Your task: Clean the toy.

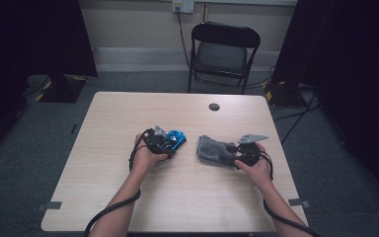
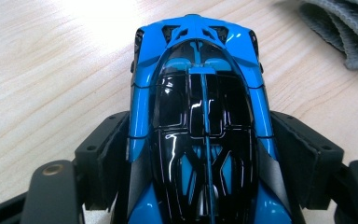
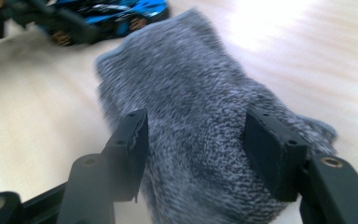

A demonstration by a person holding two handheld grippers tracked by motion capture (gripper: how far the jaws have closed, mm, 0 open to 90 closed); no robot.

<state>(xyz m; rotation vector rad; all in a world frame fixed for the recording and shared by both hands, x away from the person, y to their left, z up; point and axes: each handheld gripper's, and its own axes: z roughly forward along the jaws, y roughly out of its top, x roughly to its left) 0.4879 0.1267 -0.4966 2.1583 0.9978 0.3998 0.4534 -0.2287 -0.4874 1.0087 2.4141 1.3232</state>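
Observation:
A glossy blue and black toy car rests on the wooden table, left of centre, nose pointing away from my left gripper. That gripper's black pads press both of the car's sides. In the high view the car pokes out to the right of the left gripper. A folded grey knitted cloth lies flat on the table right of centre. My right gripper hovers over its near end with the jaws wide apart, the cloth between them and the pads not squeezing it.
A black folding chair stands beyond the table's far edge. A small dark round cap sits in the tabletop near the back. Cables trail from both grippers off the near edge. Black stands and curtains flank the table.

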